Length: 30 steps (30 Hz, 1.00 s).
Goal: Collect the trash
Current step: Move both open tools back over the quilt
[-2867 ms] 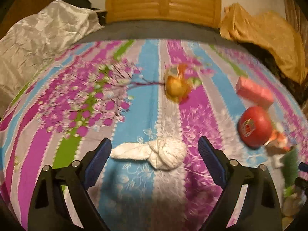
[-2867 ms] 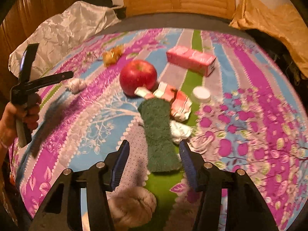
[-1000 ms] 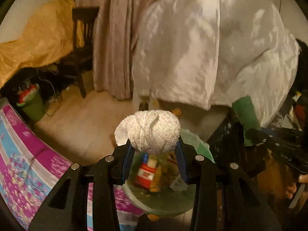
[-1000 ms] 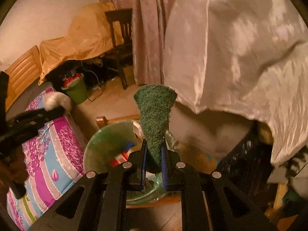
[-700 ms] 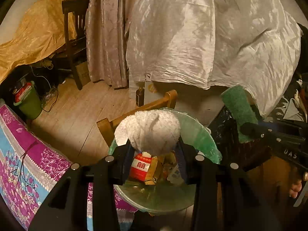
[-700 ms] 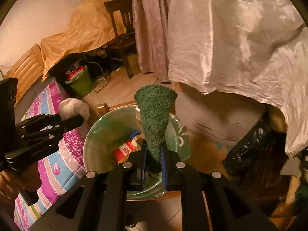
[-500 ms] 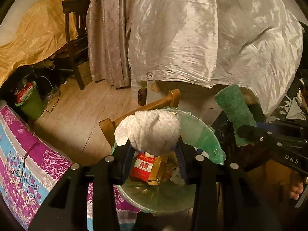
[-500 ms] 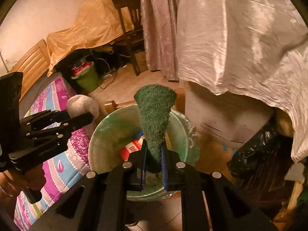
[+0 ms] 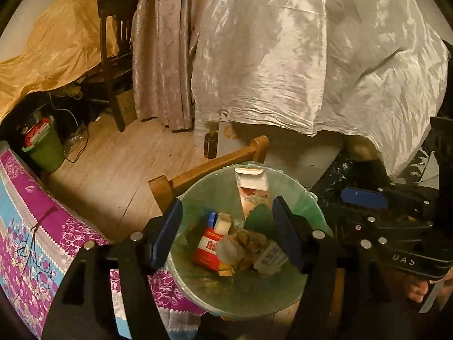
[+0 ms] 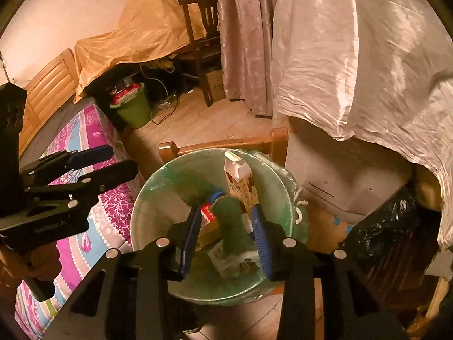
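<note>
My left gripper (image 9: 226,228) hangs over the green-lined trash bin (image 9: 198,283), which fills the lower middle of the left wrist view. Its fingers (image 9: 165,231) are opening and nothing sits between them; through the gap I see only the rubbish below. In the bin lie a red carton (image 9: 208,248), a tall milk carton (image 9: 252,189) leaning against the far wall, and crumpled wrappers (image 9: 254,243).

My right gripper (image 10: 226,236) is also over the bin (image 10: 153,198), low in the middle of its own frame. Its fingers (image 10: 262,240) are opening too. The green scrub pad (image 10: 230,223) stands between them, blurred, clear of both pads, already down among the trash.

In the right wrist view my left gripper (image 10: 107,161) shows at the left edge, with my hand (image 10: 36,263) on its handle. The purple flowered bedspread (image 9: 25,226) lies in the lower left of the left wrist view. A wooden chair rail (image 9: 209,167) runs just behind the bin.
</note>
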Tool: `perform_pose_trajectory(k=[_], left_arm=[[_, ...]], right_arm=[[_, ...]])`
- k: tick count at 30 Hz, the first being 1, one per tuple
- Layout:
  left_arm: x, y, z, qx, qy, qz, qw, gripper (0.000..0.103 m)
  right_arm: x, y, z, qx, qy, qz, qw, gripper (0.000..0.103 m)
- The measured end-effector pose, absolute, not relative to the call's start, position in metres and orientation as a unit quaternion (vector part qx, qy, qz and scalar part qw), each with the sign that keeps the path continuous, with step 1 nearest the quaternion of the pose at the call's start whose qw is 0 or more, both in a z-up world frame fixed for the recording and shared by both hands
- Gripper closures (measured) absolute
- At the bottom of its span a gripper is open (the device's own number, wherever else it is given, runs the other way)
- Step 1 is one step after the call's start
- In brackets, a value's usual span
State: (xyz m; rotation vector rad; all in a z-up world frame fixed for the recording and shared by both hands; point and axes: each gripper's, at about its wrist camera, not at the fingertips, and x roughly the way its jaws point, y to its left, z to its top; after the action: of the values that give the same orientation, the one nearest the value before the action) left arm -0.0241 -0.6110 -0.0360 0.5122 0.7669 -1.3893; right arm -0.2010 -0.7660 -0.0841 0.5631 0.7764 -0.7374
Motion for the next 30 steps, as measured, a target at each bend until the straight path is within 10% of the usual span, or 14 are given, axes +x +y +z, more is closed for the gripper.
perform_pose_trajectory(k=[16, 30], left_arm=[[0.011, -0.526, -0.023, 0.187, 0.271, -0.491, 0.807, 0.030], [0.063, -0.327, -0.015, 0.148, 0.223, -0.327, 0.906, 0.020]], right_arm=[[-0.186, -0.709, -0.050, 0.174, 0.277, -0.379, 0.866, 0.064], [-0.099, -0.590, -0.039, 0.128, 0.230, -0.306, 0.915, 0.043]])
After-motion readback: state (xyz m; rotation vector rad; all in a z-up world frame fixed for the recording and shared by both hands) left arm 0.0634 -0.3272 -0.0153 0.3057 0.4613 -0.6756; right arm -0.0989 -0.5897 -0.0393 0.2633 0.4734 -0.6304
